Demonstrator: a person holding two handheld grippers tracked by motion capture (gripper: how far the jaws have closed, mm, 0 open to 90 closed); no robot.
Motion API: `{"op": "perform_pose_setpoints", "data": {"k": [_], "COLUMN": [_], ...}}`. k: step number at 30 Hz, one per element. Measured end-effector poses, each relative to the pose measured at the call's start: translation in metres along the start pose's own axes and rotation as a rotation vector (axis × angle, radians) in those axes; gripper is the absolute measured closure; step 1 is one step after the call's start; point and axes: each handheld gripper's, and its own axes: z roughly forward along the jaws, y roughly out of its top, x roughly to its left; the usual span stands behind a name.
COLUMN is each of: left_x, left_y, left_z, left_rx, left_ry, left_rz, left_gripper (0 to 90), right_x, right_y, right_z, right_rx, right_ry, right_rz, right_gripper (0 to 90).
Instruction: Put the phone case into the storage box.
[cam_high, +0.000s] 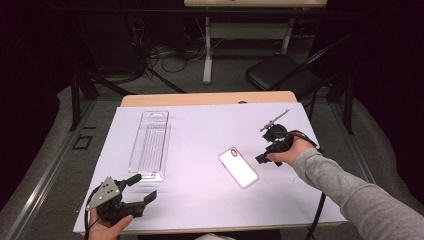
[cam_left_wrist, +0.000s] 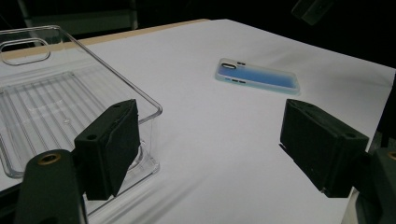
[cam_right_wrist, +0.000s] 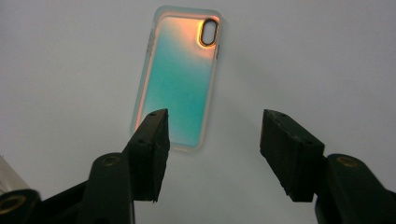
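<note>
A: On the table (cam_high: 210, 195), under one white sheet, largest item first: one clear plastic tray (cam_high: 150, 145), long and ribbed, lying flat at the left-centre. It holds nothing.

B: Agreed, one tray, no contents. Next down in size?

A: One phone case (cam_high: 238, 167), pale with an iridescent back (teal to orange in the right gripper view), flat on the sheet right of centre and well apart from the tray. Camera cut-out toward the far end.

B: Grippers, two. State of each?

A: Left gripper (cam_high: 134, 190) sits at the near left corner, just beside the tray's near end, jaws spread, nothing between them. Right gripper (cam_high: 262, 159) is just beside the case on its right side; jaws spread, empty. In the right gripper view (cam_right_wrist: 210, 156) the case's near end lies just ahead of the left jaw, not between the pads.

B: Progress, then?

A: Judged early. Case not gripped, not lifted, tray unfilled. My reading: the reach is nearly made; grasp, carry and placing into the tray all remain.

B: Count logged: one tray, one case, two grippers.
</note>
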Motion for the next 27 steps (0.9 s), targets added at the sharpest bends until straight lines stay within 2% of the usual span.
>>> {"op": "perform_pose_setpoints", "data": {"k": [1, 4, 5, 8, 9, 10, 16, 22, 23, 25, 26, 27], "left_x": [0.0, 0.0, 0.0, 0.0, 0.0, 0.0, 0.0, 0.0, 0.0, 0.0, 0.0, 0.001], "left_y": [0.0, 0.0, 0.0, -0.001, -0.001, -0.001, -0.001, -0.001, -0.001, -0.001, -0.001, -0.001], "left_z": [0.0, 0.001, 0.001, 0.001, 0.001, 0.001, 0.001, 0.002, 0.002, 0.001, 0.001, 0.002], "left_rx": [0.0, -0.004, -0.004, -0.002, -0.002, 0.001, 0.003, 0.002, 0.002, 0.003, 0.003, 0.001], "left_ry": [-0.001, -0.005, -0.005, -0.007, -0.007, -0.009, -0.004, -0.009, -0.008, -0.014, -0.014, -0.017], "left_rz": [0.0, -0.003, -0.003, -0.006, -0.006, -0.004, -0.007, -0.015, -0.016, -0.016, -0.018, -0.018], "left_gripper": [20.4, 20.4, 20.4, 20.4, 20.4, 20.4, 20.4, 20.4, 20.5, 20.4, 20.5, 20.5], "right_x": [0.0, 0.001, 0.001, 0.002, 0.002, 0.002, 0.0, 0.0, -0.002, -0.001, -0.001, -0.001], "right_y": [0.001, 0.003, 0.004, 0.005, 0.006, 0.006, 0.01, 0.013, 0.014, 0.014, 0.015, 0.015], "right_z": [0.002, 0.007, 0.007, 0.014, 0.015, 0.018, 0.024, 0.033, 0.036, 0.039, 0.04, 0.04], "right_rx": [0.012, 0.017, 0.053, 0.055, 0.086, 0.068, 0.1, 0.11, 0.11, 0.093, 0.122, 0.122], "right_ry": [-0.004, -0.006, -0.01, -0.016, -0.02, -0.022, -0.026, -0.021, -0.029, -0.024, -0.03, -0.03], "right_rz": [0.016, 0.024, 0.021, 0.021, 0.024, 0.019, 0.026, 0.067, 0.026, 0.039, 0.021, 0.021], "right_gripper": [45.1, 47.2, 48.0, 50.0, 50.1, 50.9, 57.5, 60.6, 61.2, 61.4, 61.7, 61.7]}}
